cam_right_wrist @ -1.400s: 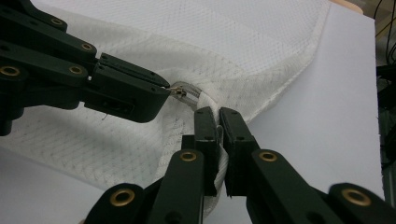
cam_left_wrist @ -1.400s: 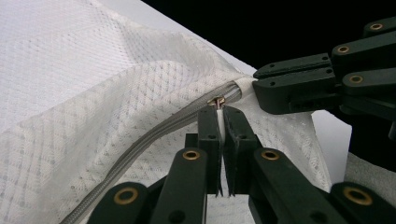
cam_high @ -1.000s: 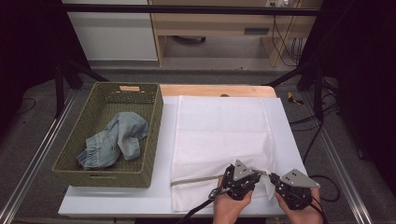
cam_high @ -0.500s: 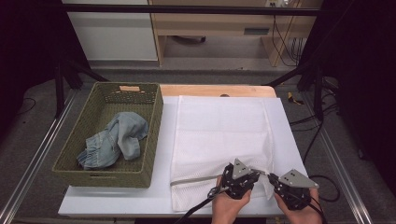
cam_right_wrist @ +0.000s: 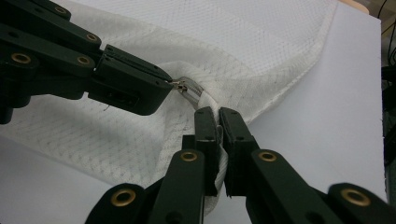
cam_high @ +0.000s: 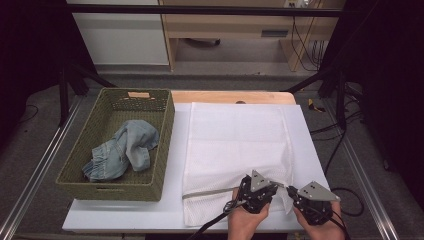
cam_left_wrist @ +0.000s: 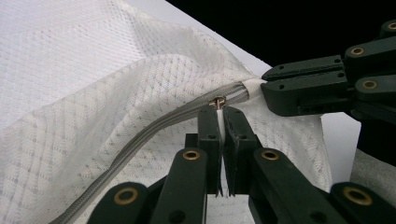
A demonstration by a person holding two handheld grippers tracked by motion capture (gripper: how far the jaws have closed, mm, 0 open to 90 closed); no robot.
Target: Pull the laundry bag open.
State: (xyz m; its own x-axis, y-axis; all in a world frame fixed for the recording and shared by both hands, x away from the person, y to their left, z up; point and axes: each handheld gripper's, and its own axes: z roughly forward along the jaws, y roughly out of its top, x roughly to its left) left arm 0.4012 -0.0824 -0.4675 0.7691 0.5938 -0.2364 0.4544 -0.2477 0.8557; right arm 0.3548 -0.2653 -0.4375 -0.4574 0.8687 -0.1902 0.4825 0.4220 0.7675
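While the right gripper (cam_right_wrist: 218, 114) pinches the mesh laundry bag's (cam_high: 235, 145) corner, the left gripper (cam_left_wrist: 222, 109) clamps the zipper pull (cam_left_wrist: 218, 101) beside it; the zipper (cam_left_wrist: 140, 137) runs leftward, away from that corner.

**Room on the right, basket wall on the left**

I see the two hand-held grippers crowded tip to tip at the near edge of the mesh bag (cam_high: 235, 145), with hardly a gap between them. The green basket (cam_high: 162, 145) walls off the left of the counter (cam_high: 310, 145). A bare strip runs between basket and bag; another runs along the bag's right edge.
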